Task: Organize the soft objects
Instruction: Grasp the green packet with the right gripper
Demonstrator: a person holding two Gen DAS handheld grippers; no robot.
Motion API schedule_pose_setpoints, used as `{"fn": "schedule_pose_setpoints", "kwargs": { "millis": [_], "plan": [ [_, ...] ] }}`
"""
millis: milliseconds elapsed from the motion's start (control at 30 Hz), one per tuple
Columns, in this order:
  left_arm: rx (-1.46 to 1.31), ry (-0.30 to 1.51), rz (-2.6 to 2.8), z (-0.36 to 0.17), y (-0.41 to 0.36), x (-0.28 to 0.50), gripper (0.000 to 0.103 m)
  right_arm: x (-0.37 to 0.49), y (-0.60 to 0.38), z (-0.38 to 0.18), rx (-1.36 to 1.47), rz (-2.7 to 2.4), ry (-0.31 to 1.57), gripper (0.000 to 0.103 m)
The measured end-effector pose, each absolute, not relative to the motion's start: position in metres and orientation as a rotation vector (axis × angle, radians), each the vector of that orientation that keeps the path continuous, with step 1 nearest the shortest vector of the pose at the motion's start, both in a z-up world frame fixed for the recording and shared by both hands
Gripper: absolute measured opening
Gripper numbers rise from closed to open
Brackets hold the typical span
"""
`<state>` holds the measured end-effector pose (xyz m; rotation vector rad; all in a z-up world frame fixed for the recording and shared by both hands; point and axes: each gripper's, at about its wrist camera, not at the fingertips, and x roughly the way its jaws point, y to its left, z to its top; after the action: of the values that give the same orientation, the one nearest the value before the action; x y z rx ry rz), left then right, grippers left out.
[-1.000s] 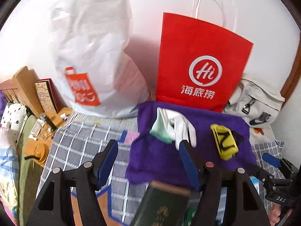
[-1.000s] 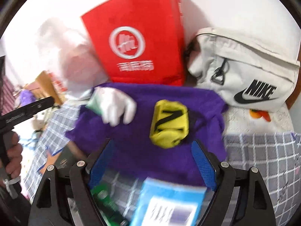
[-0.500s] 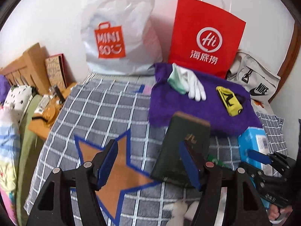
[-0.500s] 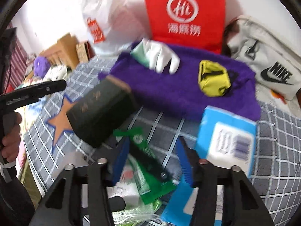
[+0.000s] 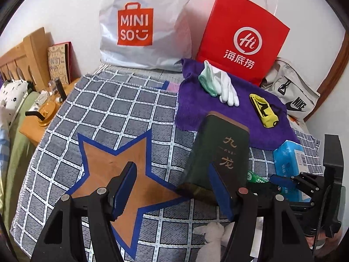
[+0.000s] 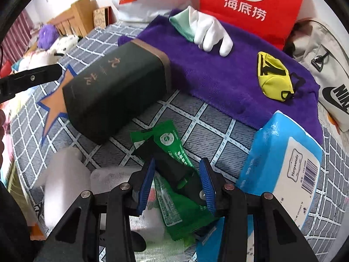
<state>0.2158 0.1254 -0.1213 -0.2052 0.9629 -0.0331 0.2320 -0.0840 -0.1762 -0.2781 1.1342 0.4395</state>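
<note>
A purple towel [image 5: 218, 107] [image 6: 218, 69] lies at the back of the checked bedspread. On it rest a white glove with a mint cloth [image 5: 220, 83] [image 6: 205, 30] and a yellow pouch [image 5: 265, 111] [image 6: 274, 76]. My left gripper [image 5: 172, 187] is open and empty above the orange star, beside a dark green box [image 5: 218, 152] [image 6: 115, 89]. My right gripper [image 6: 176, 183] is open above a green packet [image 6: 174, 163], its jaws either side of it. A white plush [image 5: 214, 235] lies low in the left wrist view.
A white Miniso bag [image 5: 141, 26], a red paper bag [image 5: 242, 35] and a grey Nike bag [image 5: 292, 93] stand against the wall. A blue tissue pack [image 6: 283, 166] lies right of the green packet. A wooden bedside shelf [image 5: 39, 118] is at the left.
Both grippers pulled back from the towel toward the front of the bed. The right gripper has dropped low over the green packet with its jaws narrower than a second ago.
</note>
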Motion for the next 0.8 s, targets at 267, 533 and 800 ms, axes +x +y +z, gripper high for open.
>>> {"fn": "schedule_pose_setpoints", "kwargs": {
  "millis": [267, 533, 800],
  "plan": [
    [-0.258, 0.975, -0.042, -0.131, 0.141, 0.216, 0.066, 0.231, -0.063, -0.19, -0.384, 0.474, 1.171, 0.051],
    [-0.273, 0.985, -0.04, -0.135, 0.148, 0.213, 0.066, 0.228, -0.073, -0.18, -0.254, 0.546, 1.188, 0.041],
    [-0.268, 0.988, -0.063, -0.135, 0.143, 0.208, 0.066, 0.227, -0.092, -0.167, -0.144, 0.588, 1.159, 0.044]
  ]
}}
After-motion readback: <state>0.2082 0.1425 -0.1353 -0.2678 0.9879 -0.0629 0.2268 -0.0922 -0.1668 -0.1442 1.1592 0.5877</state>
